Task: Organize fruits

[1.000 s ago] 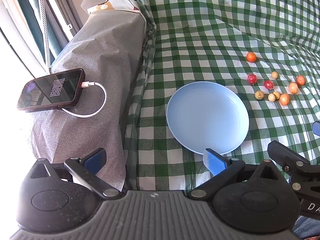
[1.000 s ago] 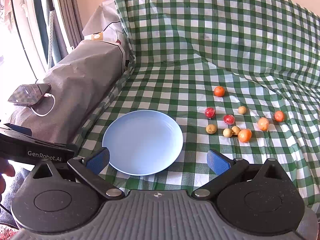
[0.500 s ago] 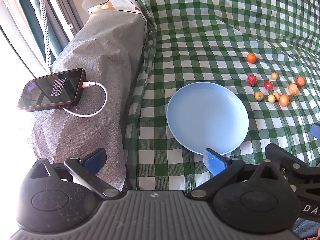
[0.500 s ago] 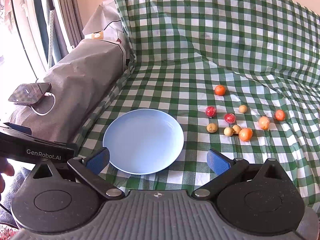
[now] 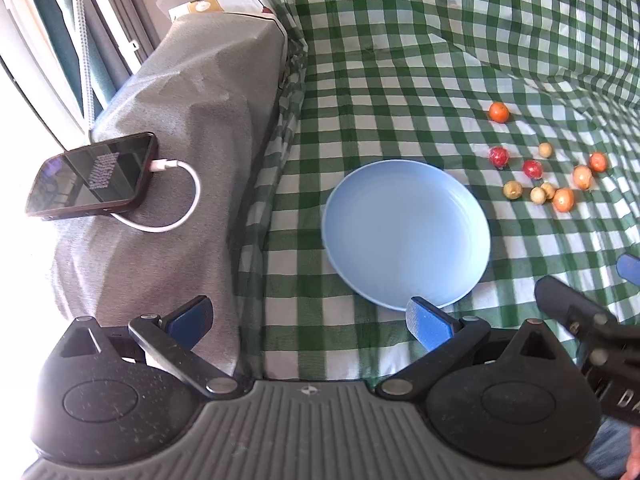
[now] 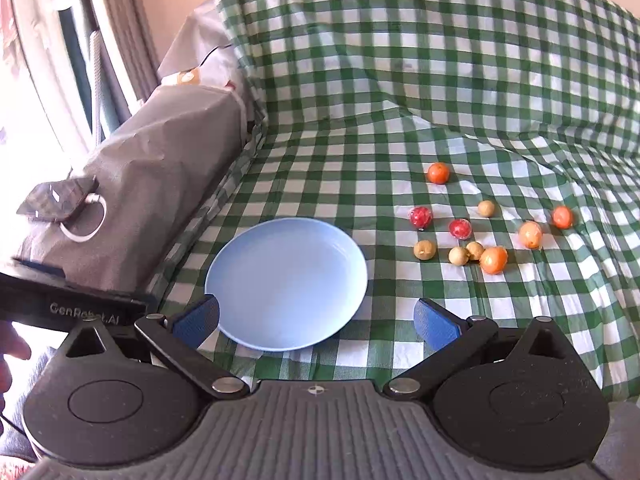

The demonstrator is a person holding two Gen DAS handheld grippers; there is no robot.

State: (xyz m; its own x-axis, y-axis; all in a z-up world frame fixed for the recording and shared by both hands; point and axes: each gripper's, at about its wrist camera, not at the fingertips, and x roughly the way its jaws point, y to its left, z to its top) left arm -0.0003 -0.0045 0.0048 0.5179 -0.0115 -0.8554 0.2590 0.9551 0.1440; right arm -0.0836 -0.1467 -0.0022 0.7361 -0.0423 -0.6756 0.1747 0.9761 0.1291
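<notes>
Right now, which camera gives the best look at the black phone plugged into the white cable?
The left wrist view: the black phone lies large and close on the grey cover, its dark screen and white cable plain. The right wrist view shows it only small, at the left edge, seen at a shallow angle.

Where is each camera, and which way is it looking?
Left wrist view: sits on the left gripper, looks along its open blue fingers at the blue plate, phone and fruits.
Right wrist view: sits on the right gripper, faces the blue plate and fruits; a hand shows at its left edge.
Both views share the plate, fruits, phone and checked cloth.
</notes>
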